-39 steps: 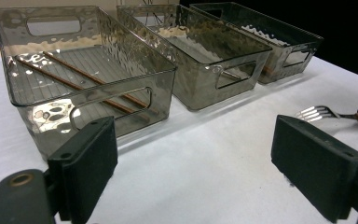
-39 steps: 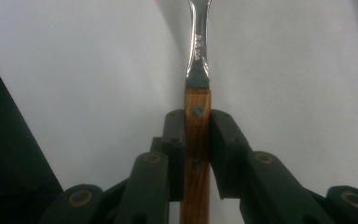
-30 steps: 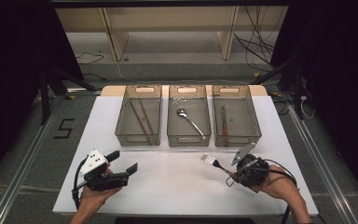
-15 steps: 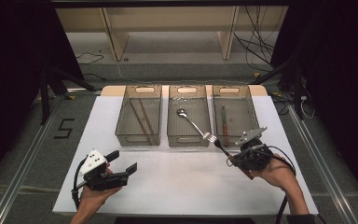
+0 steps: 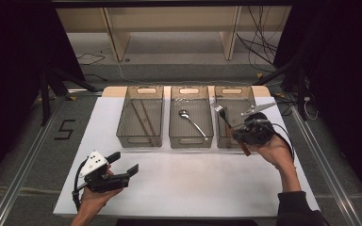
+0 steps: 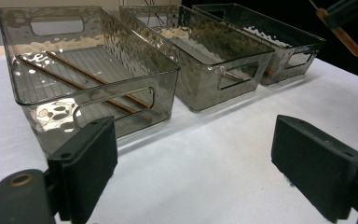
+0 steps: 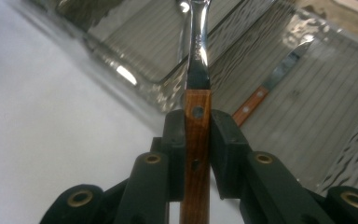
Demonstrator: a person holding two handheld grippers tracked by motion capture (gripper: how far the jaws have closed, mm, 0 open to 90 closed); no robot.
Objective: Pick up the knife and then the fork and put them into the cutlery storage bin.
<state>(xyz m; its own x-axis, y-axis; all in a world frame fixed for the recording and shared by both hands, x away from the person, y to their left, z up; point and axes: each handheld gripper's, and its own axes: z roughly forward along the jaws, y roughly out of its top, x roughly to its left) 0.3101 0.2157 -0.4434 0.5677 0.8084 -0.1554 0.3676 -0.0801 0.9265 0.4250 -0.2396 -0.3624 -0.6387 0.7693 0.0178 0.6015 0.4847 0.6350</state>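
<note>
My right gripper (image 5: 241, 135) is shut on the wooden handle of a fork (image 5: 225, 118), whose metal tines point up and away over the right bin (image 5: 235, 89). In the right gripper view the pads clamp the fork (image 7: 196, 107) above that bin's near wall, and a wooden-handled knife (image 7: 261, 93) lies inside. My left gripper (image 5: 124, 162) stands open just above the white table near its front left, with nothing between its fingers. In the left gripper view that gripper (image 6: 196, 163) faces the three bins, and the fork handle (image 6: 342, 35) shows at top right.
Three clear grey bins sit side by side at the back of the white table (image 5: 193, 183). The left bin (image 5: 140, 140) holds chopsticks (image 5: 141, 117); the middle bin (image 5: 191, 140) holds a spoon (image 5: 191, 120). Shelving and cables lie beyond the table.
My right gripper has risen and moved away from me with the fork, from the table in front of the bins to above the right bin. The left gripper has stayed put.
</note>
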